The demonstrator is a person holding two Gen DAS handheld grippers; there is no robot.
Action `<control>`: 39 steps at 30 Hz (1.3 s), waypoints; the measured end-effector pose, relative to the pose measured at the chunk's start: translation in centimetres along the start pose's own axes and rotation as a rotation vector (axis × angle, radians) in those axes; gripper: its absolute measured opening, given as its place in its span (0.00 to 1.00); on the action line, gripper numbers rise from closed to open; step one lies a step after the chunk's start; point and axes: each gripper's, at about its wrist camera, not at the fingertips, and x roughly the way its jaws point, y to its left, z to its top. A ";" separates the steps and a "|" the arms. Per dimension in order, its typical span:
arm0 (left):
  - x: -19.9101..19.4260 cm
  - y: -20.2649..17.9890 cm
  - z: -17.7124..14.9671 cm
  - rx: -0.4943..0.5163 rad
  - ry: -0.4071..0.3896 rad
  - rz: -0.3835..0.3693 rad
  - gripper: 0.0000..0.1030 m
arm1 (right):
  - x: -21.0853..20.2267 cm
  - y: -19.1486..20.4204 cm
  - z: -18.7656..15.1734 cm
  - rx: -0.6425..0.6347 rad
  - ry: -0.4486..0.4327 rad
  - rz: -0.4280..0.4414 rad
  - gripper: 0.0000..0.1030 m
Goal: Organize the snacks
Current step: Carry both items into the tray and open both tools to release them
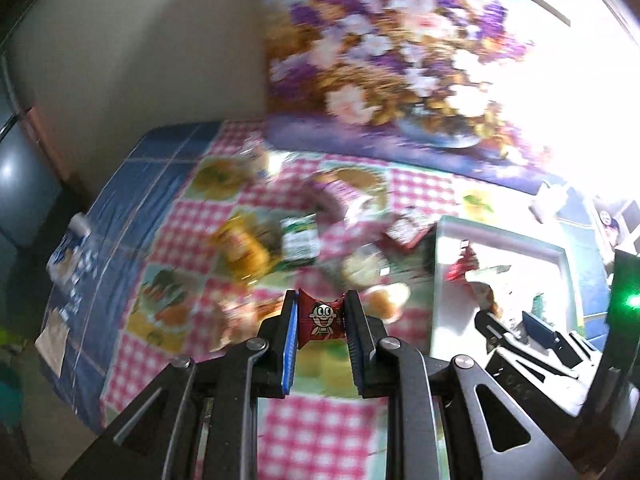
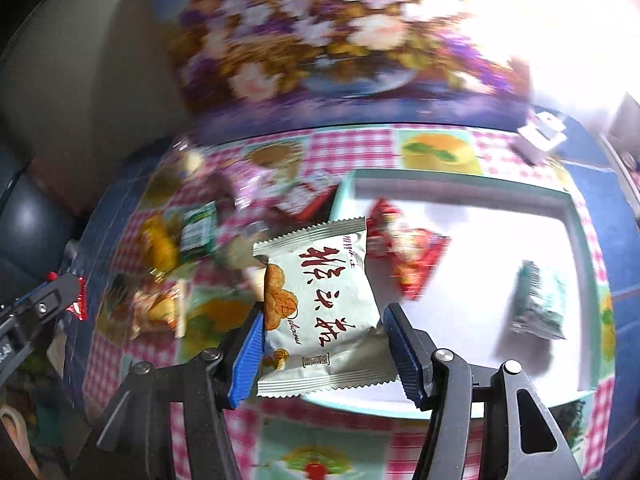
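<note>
My left gripper [image 1: 320,314] is shut on a small red candy [image 1: 321,316] with a cartoon face, held above the checked tablecloth. The same candy [image 2: 79,300] shows at the left edge of the right wrist view. My right gripper [image 2: 323,320] is shut on a pale green snack packet [image 2: 324,300] with red characters, over the near left edge of the white tray [image 2: 520,240]. In the tray lie red packets [image 2: 412,258] and a green packet [image 2: 540,304]. Loose snacks, among them a green packet [image 1: 298,242] and a yellow one [image 1: 240,244], lie on the cloth left of the tray [image 1: 444,280].
A large flower picture [image 1: 400,60] leans against the wall behind the table. The pink checked tablecloth [image 1: 312,432] covers a blue surface [image 1: 120,200] whose left edge drops off. A small white object [image 2: 540,132] sits at the far right corner. Bright light washes out the right side.
</note>
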 end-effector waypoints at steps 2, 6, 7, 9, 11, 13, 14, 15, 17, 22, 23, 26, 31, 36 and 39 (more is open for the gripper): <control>0.1 -2.0 0.7 0.024 -0.004 -0.017 0.22 | -0.3 -1.4 0.1 0.033 -0.005 -0.022 0.60; 0.6 -6.0 1.9 0.079 -0.007 -0.047 0.22 | -0.9 -4.9 0.5 0.116 -0.011 -0.052 0.60; 0.7 -6.9 2.1 0.092 -0.009 -0.053 0.22 | -1.0 -5.6 0.6 0.135 -0.012 -0.059 0.60; 0.9 -8.7 2.5 0.113 -0.015 -0.068 0.22 | -1.3 -7.3 0.7 0.175 -0.016 -0.081 0.60; 1.2 -10.2 2.7 0.127 -0.016 -0.085 0.22 | -1.5 -8.4 0.7 0.201 -0.019 -0.097 0.60; 1.7 -11.4 2.9 0.131 -0.012 -0.102 0.22 | -1.7 -9.7 0.7 0.231 -0.022 -0.117 0.60; 2.0 -12.0 2.8 0.132 -0.006 -0.113 0.22 | -1.9 -10.3 0.8 0.243 -0.023 -0.129 0.60; 2.3 -12.6 2.8 0.131 -0.001 -0.122 0.22 | -2.0 -10.9 0.8 0.254 -0.024 -0.144 0.60; 2.9 -13.5 2.5 0.131 0.011 -0.135 0.23 | -2.2 -11.9 0.8 0.274 -0.025 -0.163 0.60; 5.1 -15.3 1.2 0.117 0.053 -0.160 0.23 | -1.7 -14.0 0.6 0.333 0.005 -0.169 0.60; 5.6 -15.5 0.8 0.111 0.065 -0.159 0.23 | -1.5 -14.1 0.6 0.337 0.012 -0.170 0.60; 7.2 -15.6 0.0 0.087 0.104 -0.153 0.23 | -0.7 -14.4 0.4 0.347 0.037 -0.166 0.60; 9.3 -15.0 -1.0 0.032 0.155 -0.164 0.23 | 0.5 -14.2 -0.2 0.346 0.084 -0.154 0.60; 10.2 -14.7 -1.6 0.015 0.173 -0.171 0.23 | 1.2 -14.1 -0.5 0.342 0.115 -0.159 0.60; 10.9 -14.8 -2.0 0.013 0.193 -0.181 0.23 | 1.3 -13.9 -0.6 0.333 0.124 -0.172 0.60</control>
